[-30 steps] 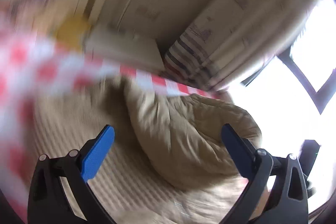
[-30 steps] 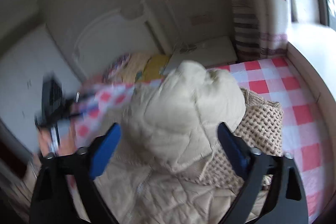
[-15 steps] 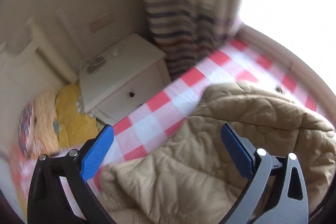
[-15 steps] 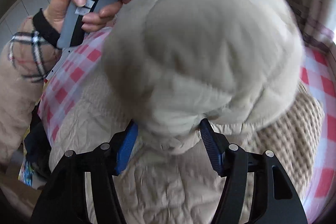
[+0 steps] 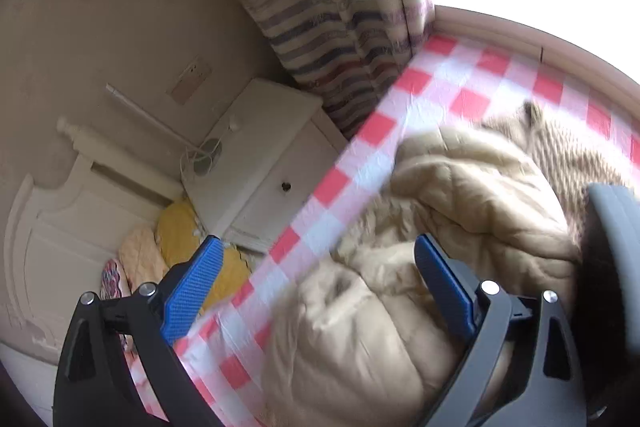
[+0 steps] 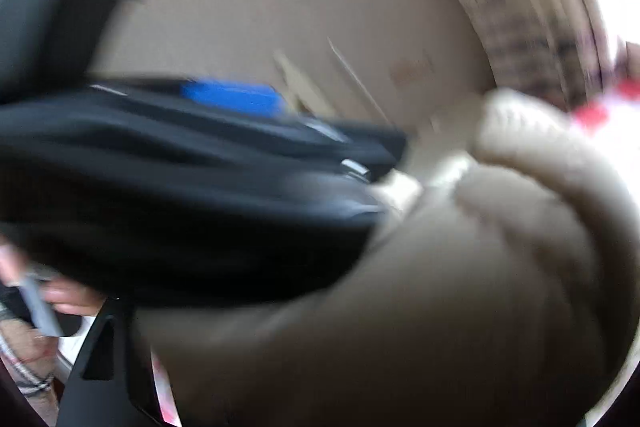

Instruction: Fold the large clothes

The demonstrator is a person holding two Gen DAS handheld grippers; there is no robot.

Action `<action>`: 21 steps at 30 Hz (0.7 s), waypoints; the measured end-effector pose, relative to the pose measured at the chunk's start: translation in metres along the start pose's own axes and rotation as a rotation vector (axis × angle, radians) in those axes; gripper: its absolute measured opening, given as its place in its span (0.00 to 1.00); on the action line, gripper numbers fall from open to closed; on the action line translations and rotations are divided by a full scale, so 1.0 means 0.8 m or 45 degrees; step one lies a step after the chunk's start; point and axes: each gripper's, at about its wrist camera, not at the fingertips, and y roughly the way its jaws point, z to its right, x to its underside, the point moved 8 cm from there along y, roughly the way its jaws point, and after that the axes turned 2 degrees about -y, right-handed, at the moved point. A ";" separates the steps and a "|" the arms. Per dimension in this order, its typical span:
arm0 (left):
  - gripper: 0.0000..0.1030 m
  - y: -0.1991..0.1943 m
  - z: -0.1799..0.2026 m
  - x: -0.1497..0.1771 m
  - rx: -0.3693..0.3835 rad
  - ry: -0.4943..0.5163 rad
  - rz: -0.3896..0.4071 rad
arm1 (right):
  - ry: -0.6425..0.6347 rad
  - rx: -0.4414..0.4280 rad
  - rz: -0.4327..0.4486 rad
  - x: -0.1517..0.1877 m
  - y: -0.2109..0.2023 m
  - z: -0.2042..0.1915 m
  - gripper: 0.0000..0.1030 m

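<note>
A beige quilted puffer jacket (image 5: 440, 211) lies bunched on the red-and-white checked bed cover (image 5: 452, 95). My left gripper (image 5: 320, 287) is open and empty, hovering above the jacket's near edge. In the right wrist view, which is heavily blurred, a puffy beige fold of the jacket (image 6: 460, 267) fills the lower right and covers my right gripper's fingers. The left gripper's black body with a blue pad (image 6: 232, 99) crosses the left of that view. The right gripper's grey body (image 5: 616, 267) shows at the left wrist view's right edge.
A cream knitted garment (image 5: 568, 143) lies beyond the jacket. A white nightstand (image 5: 264, 163) stands by the bed's edge, with striped curtains (image 5: 340, 39) and a bright window behind. Yellow and patterned pillows (image 5: 180, 239) lie near the headboard.
The right gripper has closed in on the jacket's puffy fold and swung, so its view is now blurred and filled with fabric. The left gripper shifted slightly and stayed open.
</note>
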 end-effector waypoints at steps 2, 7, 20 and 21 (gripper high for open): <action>0.93 0.007 0.016 0.036 -0.024 0.010 0.003 | 0.020 0.037 -0.175 0.045 -0.002 0.013 0.70; 0.92 0.014 0.073 0.139 0.058 -0.160 0.065 | -0.093 0.030 -0.467 0.142 -0.096 0.041 0.70; 0.97 0.017 -0.026 0.300 0.824 -1.660 0.249 | 0.309 0.020 -0.220 0.047 -0.177 0.152 0.81; 0.97 0.017 -0.032 0.293 0.846 -1.663 0.256 | 0.343 0.015 -0.223 0.043 -0.169 0.156 0.81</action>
